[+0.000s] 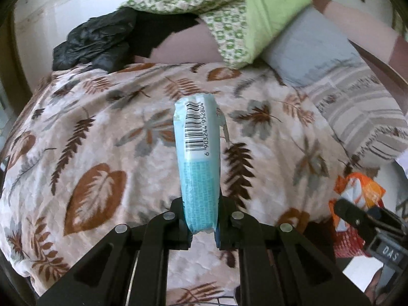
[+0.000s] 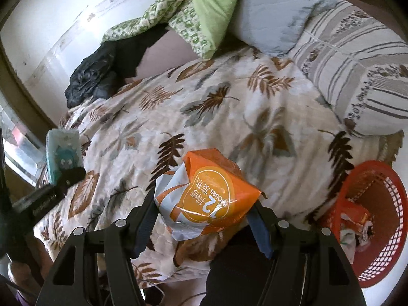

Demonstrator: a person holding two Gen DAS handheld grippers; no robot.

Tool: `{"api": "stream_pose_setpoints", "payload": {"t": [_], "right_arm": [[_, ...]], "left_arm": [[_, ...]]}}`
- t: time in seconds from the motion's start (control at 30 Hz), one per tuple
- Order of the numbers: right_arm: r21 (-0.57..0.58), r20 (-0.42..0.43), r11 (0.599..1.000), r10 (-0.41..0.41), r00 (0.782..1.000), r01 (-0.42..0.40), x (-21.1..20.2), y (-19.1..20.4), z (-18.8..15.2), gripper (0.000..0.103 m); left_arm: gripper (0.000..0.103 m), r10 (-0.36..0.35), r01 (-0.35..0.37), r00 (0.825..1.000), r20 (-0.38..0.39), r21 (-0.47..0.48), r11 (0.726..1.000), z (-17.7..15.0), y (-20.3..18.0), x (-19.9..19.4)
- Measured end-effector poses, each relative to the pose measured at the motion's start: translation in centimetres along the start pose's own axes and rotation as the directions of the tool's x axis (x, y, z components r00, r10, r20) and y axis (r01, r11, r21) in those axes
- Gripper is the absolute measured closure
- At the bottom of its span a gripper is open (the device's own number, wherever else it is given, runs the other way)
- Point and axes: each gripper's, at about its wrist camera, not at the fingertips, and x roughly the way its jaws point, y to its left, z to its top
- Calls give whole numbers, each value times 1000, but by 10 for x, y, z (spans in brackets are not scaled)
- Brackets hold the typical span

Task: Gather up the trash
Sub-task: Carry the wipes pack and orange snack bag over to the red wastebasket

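Observation:
My left gripper [image 1: 203, 225] is shut on a light blue packet with a barcode [image 1: 197, 158], which stands up above a leaf-patterned bedspread [image 1: 102, 132]. The right wrist view shows that blue packet [image 2: 62, 150] at the far left, in the left gripper [image 2: 66, 170]. My right gripper [image 2: 204, 213] is shut on a crumpled orange and white wrapper [image 2: 206, 193], its pads pressing both sides. The left wrist view catches the orange wrapper [image 1: 357, 193] at its right edge. A red mesh basket [image 2: 374, 255] with some trash inside stands on the floor at the lower right.
A crumpled black plastic bag [image 1: 94, 40] lies at the far side of the bed by the white wall. Green patterned bedding [image 1: 229, 15], a grey-blue pillow [image 1: 306, 48] and a striped pillow [image 2: 357, 76] are piled at the head of the bed.

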Motion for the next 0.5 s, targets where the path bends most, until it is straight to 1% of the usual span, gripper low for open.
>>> {"api": "stream_pose_setpoints", "payload": {"t": [0.1,0.2,0.33,0.5], "right_arm": [[13,14,1000,-12,1000,12,-6,-5,-2,32],[19,21,999,-30,999,30,-10,-10,-4,32],[21,35,999,-38,999,38,-14,-13,-5,32],[-8,59,999,-48,997,48,-19,-9,-2,32]], "left_arm": [[92,-21,22,1000,-4,28,999,-5,-12,-1],[92,-24,24,1000,-6,54,998,-7,-21,-2],[92,-10,10,1000,2,69,998,-6,-27,-5],[92,10,-11,1000,10,76,997,-4,-29,-8]]}}
